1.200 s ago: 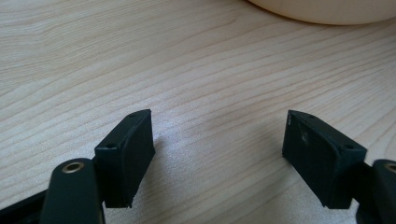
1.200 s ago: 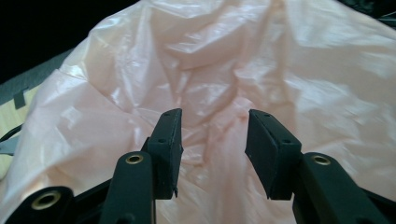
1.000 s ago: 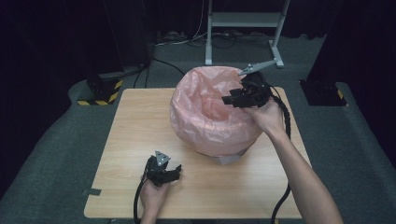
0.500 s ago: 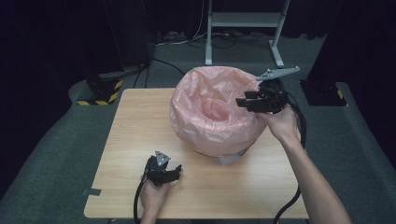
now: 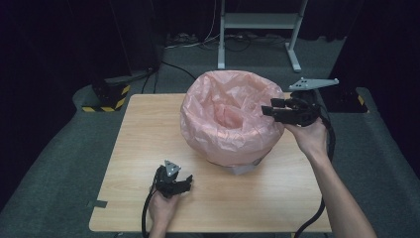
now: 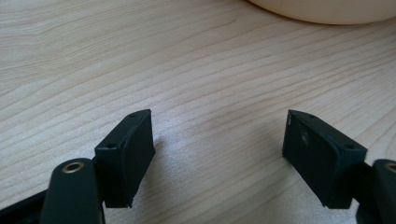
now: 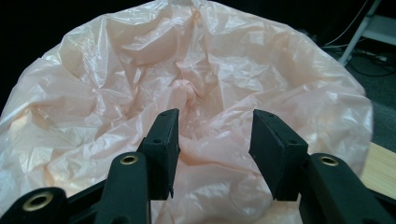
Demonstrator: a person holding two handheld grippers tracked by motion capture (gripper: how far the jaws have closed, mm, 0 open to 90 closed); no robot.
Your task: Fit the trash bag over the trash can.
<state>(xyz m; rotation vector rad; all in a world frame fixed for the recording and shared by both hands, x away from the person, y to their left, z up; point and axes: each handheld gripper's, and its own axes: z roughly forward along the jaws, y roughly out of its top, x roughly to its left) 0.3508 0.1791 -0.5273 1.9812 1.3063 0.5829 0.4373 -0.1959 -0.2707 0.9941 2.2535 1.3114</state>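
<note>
High view, centre frame: pink bag [image 5: 230,119] puffed over a bin on the table [image 5: 148,129]; right gripper [image 5: 267,110] half open at its right rim, nothing pinched, should catch a fold before squeezing; left gripper [image 5: 189,182] wide, idle, lower left.

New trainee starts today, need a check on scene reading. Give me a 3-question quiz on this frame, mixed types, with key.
1. True or false: the left gripper holds the pink bag.
2. Multiple choice: where is the right gripper? A) flat on the table, B) at the pink bag's right rim, C) on the floor.
3. Short answer: what lies between the left gripper's jaws in the left gripper view?

Key
1. False. It sits low over the table's near edge, jaws open, well apart from the bag.
2. B. Its jaws stand apart and point at the bag's rim; whether the film touches the pads cannot be told.
3. Bare wooden table top, nothing else.
</note>
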